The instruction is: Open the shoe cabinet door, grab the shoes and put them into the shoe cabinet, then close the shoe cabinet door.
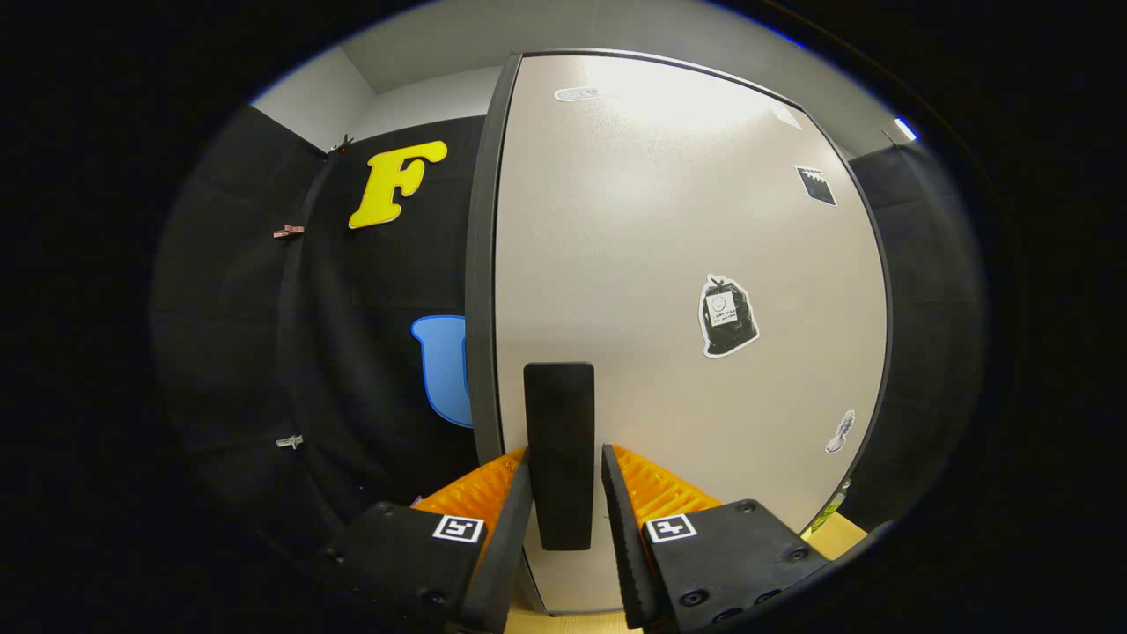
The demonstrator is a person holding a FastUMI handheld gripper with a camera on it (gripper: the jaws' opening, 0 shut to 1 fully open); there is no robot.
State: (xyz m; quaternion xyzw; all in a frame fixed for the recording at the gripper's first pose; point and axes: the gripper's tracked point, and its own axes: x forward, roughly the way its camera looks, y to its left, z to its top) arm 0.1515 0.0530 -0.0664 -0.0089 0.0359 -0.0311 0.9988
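Gripper (563, 462) is right up against the shoe cabinet door (687, 264), fingers pinching its black handle (559, 440) from both sides, stickers (727, 315) dotting the pale panel.

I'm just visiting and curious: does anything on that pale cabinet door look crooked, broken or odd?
Nothing looks damaged. The shoe cabinet door carries a few stickers, and the trash-bag sticker sits a bit tilted. The gripper has its fingers on either side of the black door handle; whether they press it is unclear.
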